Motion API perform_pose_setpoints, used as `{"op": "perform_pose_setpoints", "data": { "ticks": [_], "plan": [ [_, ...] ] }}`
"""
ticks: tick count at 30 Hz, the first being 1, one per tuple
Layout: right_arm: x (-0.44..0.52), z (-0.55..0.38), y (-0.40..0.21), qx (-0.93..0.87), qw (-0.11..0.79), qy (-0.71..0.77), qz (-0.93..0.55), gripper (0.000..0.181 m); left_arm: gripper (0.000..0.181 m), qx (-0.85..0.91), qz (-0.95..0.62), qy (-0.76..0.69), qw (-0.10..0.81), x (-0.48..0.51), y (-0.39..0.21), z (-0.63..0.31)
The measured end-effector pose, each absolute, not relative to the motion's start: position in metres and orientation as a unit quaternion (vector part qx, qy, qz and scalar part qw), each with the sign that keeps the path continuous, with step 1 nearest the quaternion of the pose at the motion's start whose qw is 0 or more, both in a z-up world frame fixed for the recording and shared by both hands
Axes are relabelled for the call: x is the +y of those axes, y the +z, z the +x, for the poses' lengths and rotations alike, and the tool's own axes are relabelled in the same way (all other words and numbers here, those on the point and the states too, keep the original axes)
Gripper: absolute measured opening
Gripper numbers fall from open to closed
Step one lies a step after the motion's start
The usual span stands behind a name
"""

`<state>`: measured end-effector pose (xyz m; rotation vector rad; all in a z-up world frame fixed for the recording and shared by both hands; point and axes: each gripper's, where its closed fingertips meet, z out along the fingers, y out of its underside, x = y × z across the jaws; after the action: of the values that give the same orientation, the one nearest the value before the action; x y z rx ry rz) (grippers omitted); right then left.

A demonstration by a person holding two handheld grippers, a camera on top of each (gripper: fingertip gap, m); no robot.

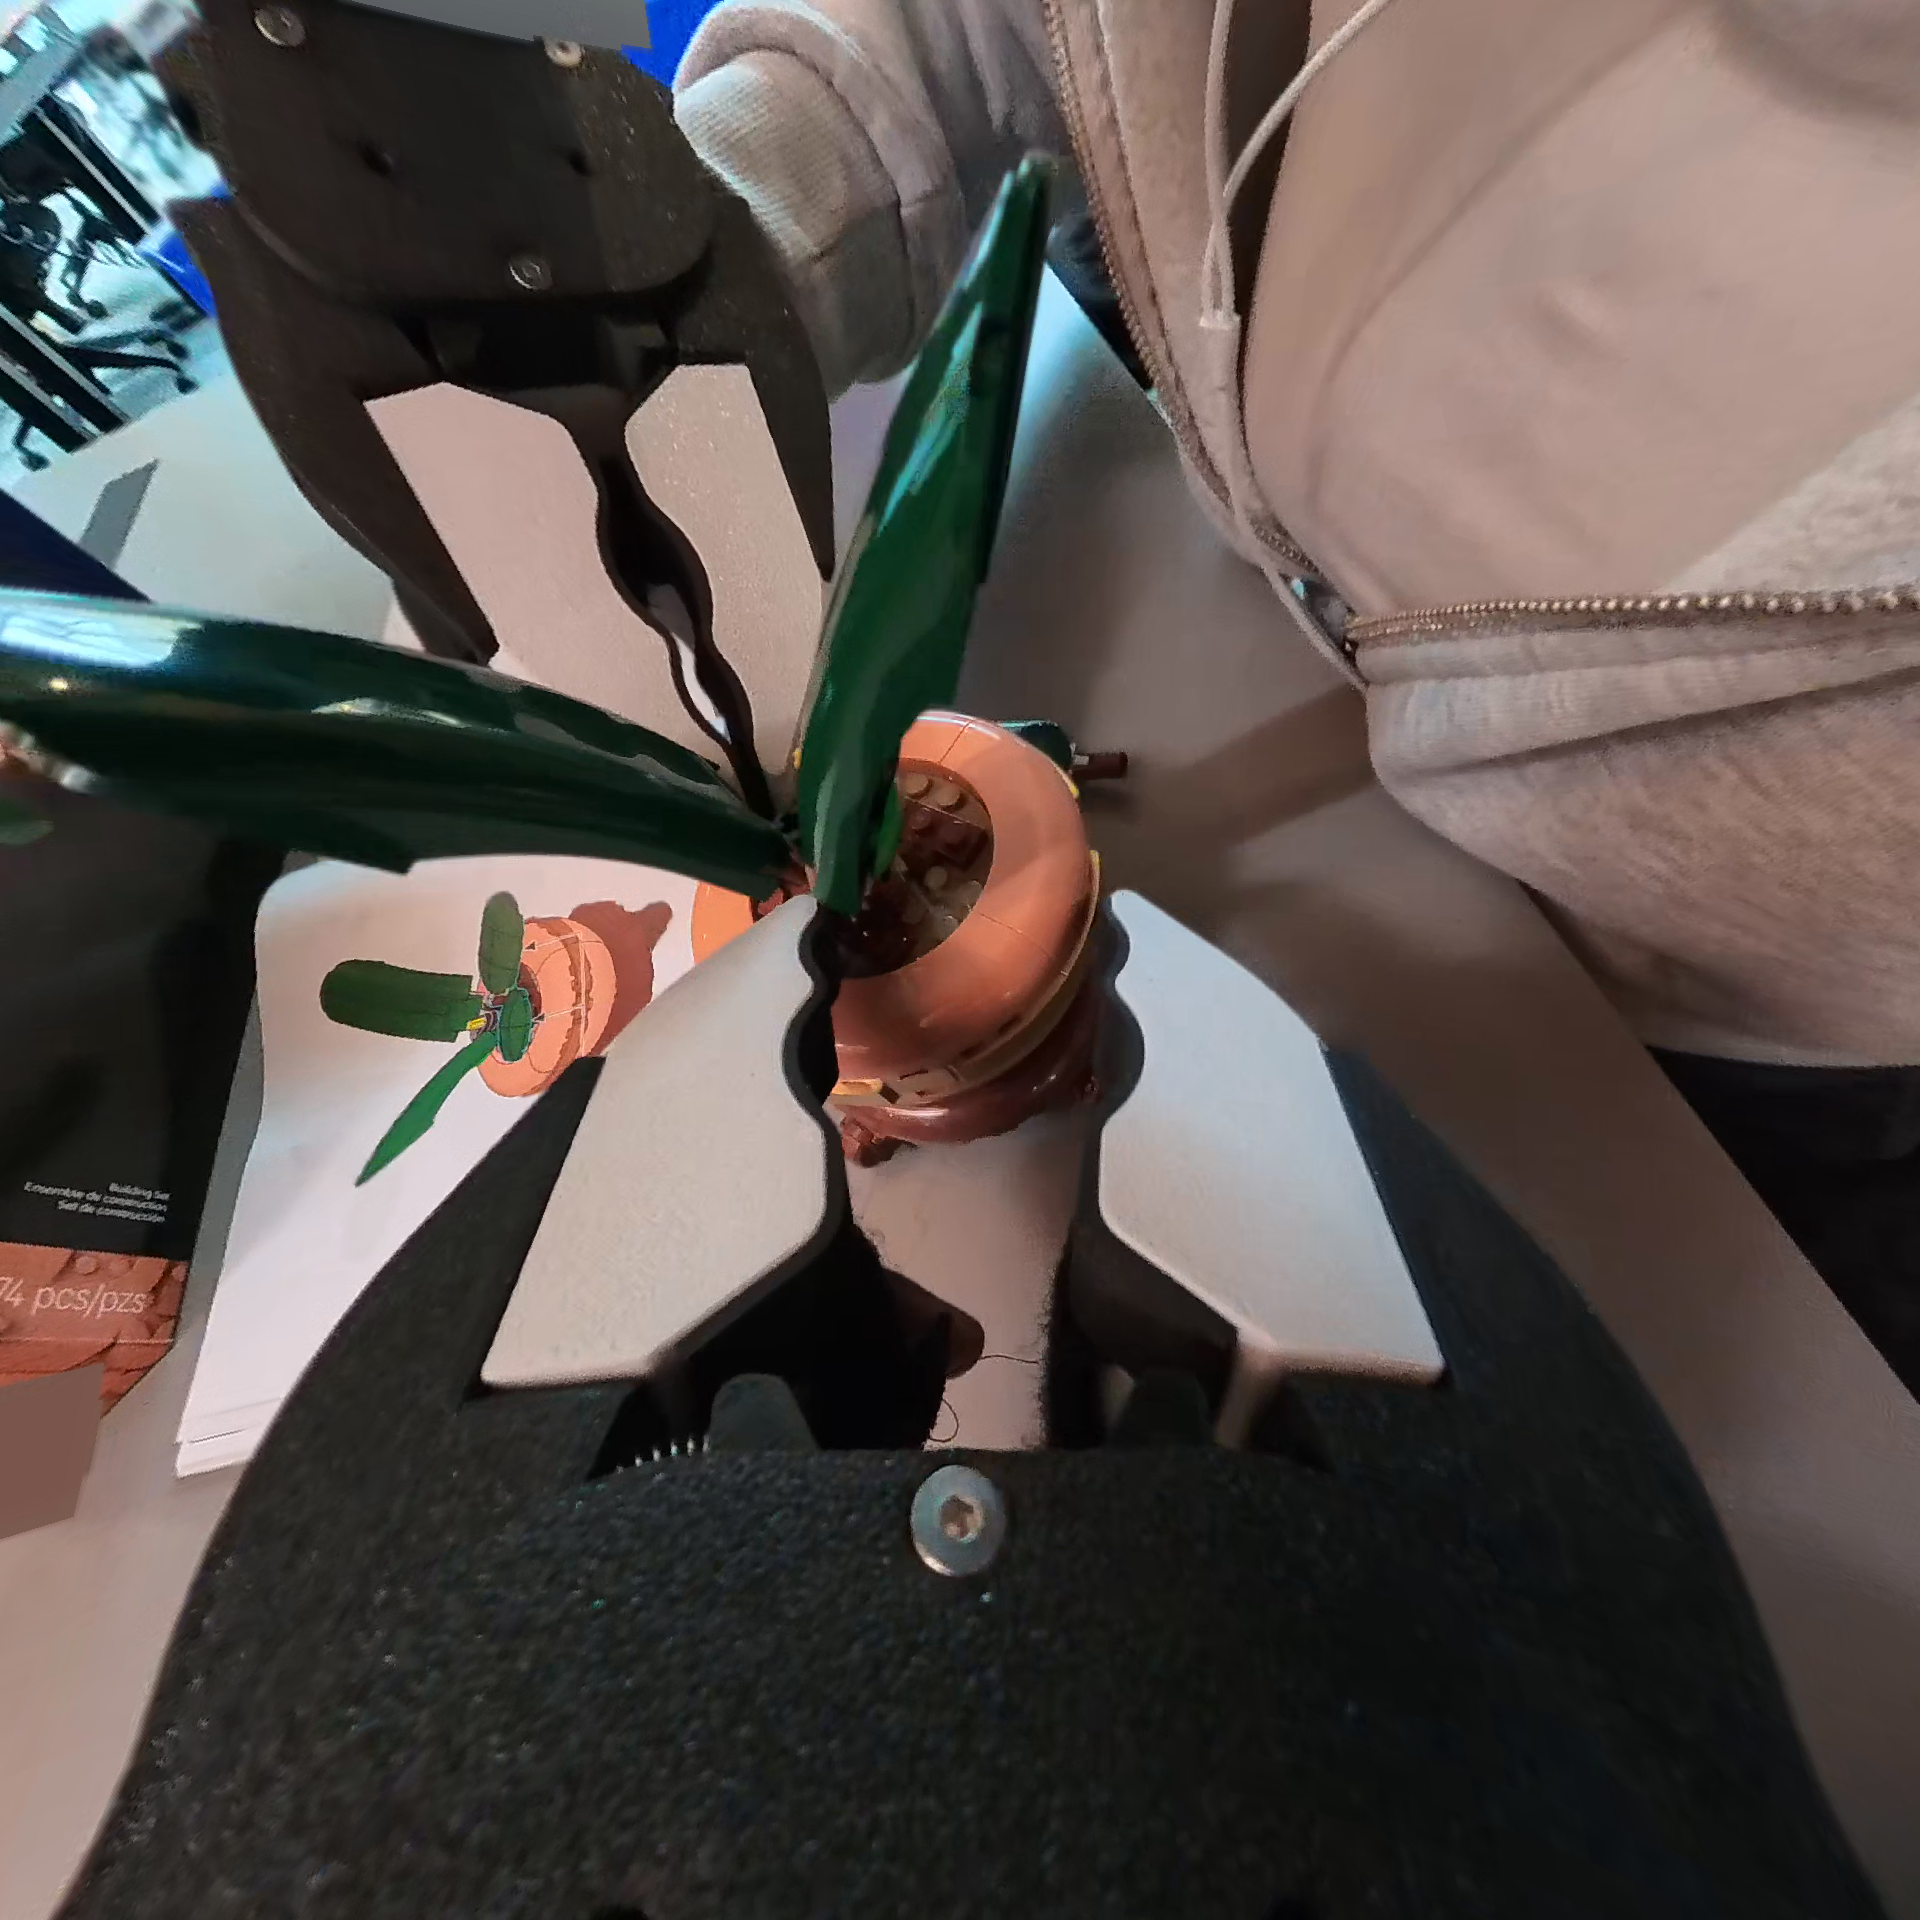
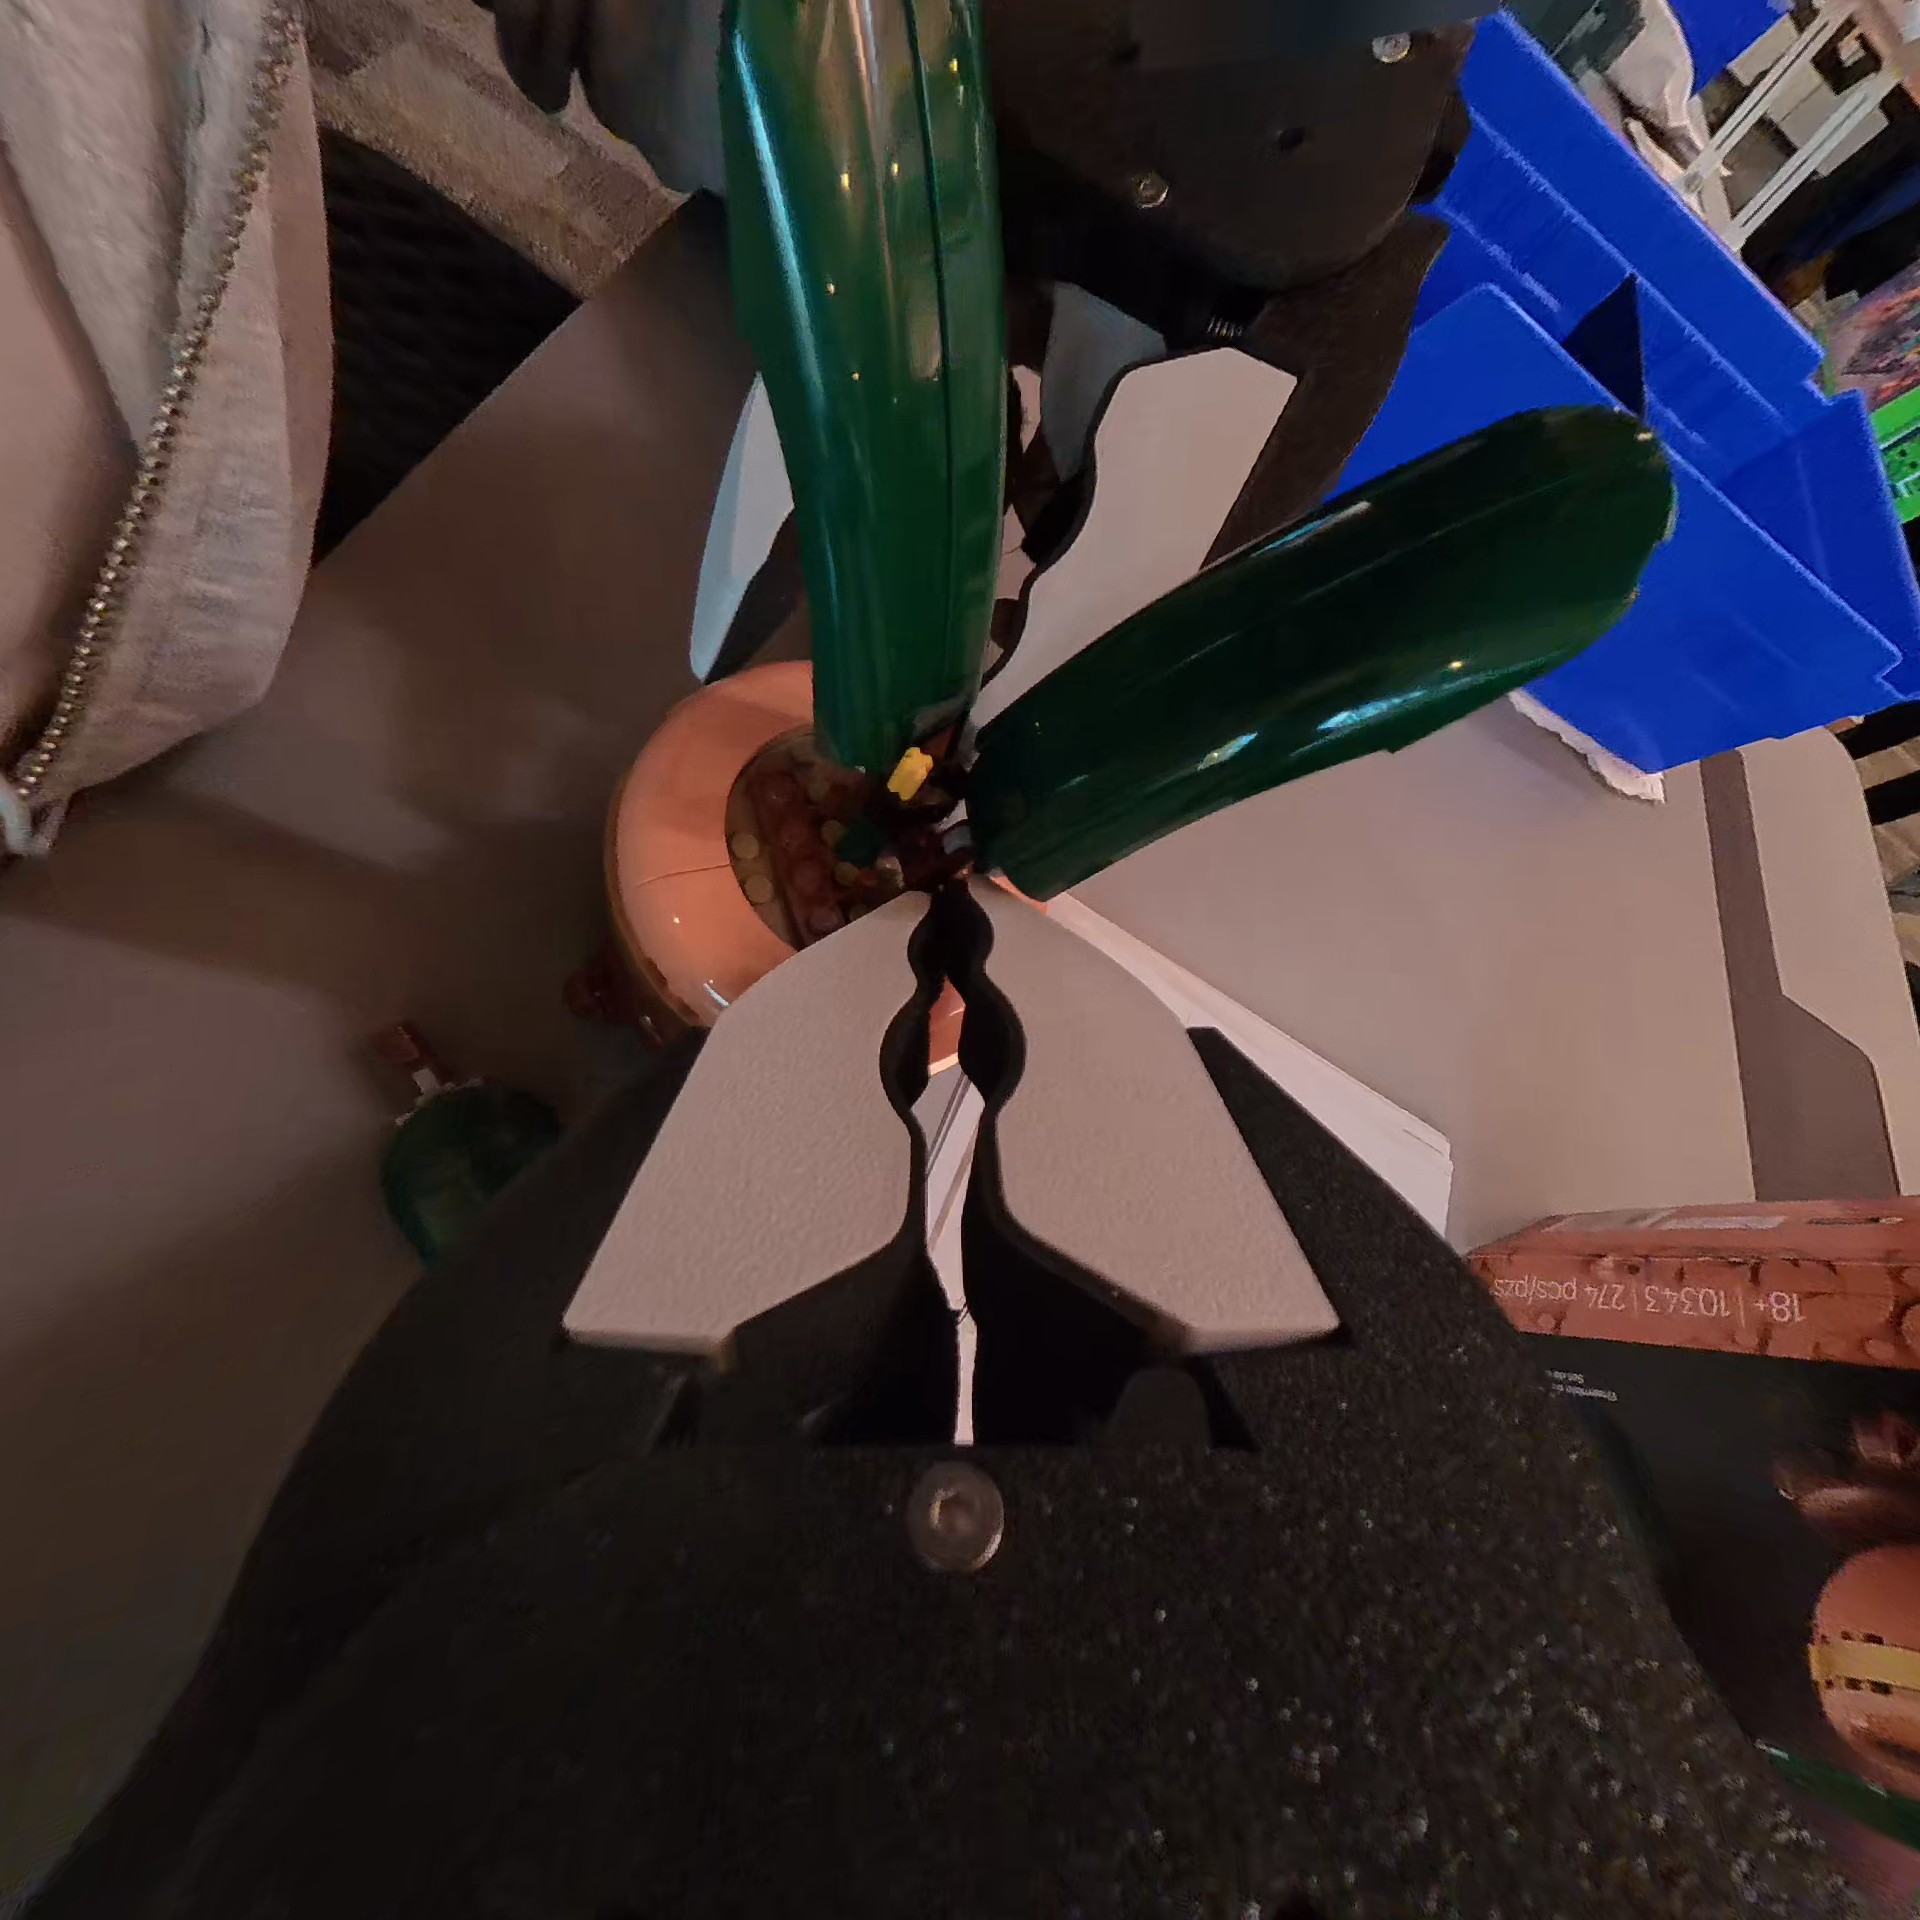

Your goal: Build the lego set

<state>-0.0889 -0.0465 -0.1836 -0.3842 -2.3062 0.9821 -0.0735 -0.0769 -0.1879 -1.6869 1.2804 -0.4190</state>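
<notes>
1. Two grippers, both at one brick-built pot plant on a pale table [image 1: 1299, 831].
2. Pot [image 1: 997, 935]: peach-coloured rounded shell, dark brown base ring, brown studded fill in top opening. Stands on table just in front of a person in a grey zip hoodie [image 1: 1558, 416].
3. Leaves: 2 long dark-green glossy pcs rising from pot centre. Upright leaf [image 1: 925, 540] leans toward hoodie; second leaf [image 1: 364, 738] runs out sideways over the booklet. Small yellow pc [image 2: 910, 774] at base of the leaves, right wrist view.
4. Left gripper [image 1: 961, 935]: fingers spread wide, one each side of pot, pressed against its shell and base ring; pot held between them.
5. Right gripper [image 2: 951, 914]: fingers nearly together, only a narrow wavy slit between; tips at the leaf roots over pot opening. Cannot tell if anything is pinched there.
6. Instruction booklet [image 1: 416, 1039]: white, open on a drawing of the pot w/ three leaves; lies on table beside pot.
7. Set box [image 2: 1704, 1288]: brick-red edge, dark face; next to booklet.
8. Loose pcs [image 2: 457, 1143]: small green and brown bits on table near pot, blurred.
9. Blue bins [image 2: 1662, 416]: stacked at far table edge.
</notes>
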Motion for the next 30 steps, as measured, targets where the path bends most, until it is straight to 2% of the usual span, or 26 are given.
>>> {"op": "perform_pose_setpoints", "data": {
  "ticks": [5, 13, 18, 30],
  "plan": [
    [-0.047, -0.09, -0.184, -0.847, 0.29, 0.41, -0.172, 0.0, 0.045, 0.525, -0.7, -0.181, 0.449, -0.077, -0.188, -0.075],
    [-0.045, -0.088, -0.184, -0.815, 0.155, 0.504, -0.239, 0.001, 0.045, 0.552, -0.705, -0.161, 0.415, -0.076, -0.189, -0.074],
    [-0.041, -0.088, -0.174, -0.794, 0.125, 0.534, -0.264, 0.0, 0.045, 0.557, -0.709, -0.149, 0.406, -0.077, -0.19, -0.075],
    [-0.046, -0.087, -0.184, -0.823, 0.069, 0.484, -0.288, 0.0, 0.045, 0.565, -0.714, -0.132, 0.393, -0.077, -0.19, -0.076]
  ]
}}
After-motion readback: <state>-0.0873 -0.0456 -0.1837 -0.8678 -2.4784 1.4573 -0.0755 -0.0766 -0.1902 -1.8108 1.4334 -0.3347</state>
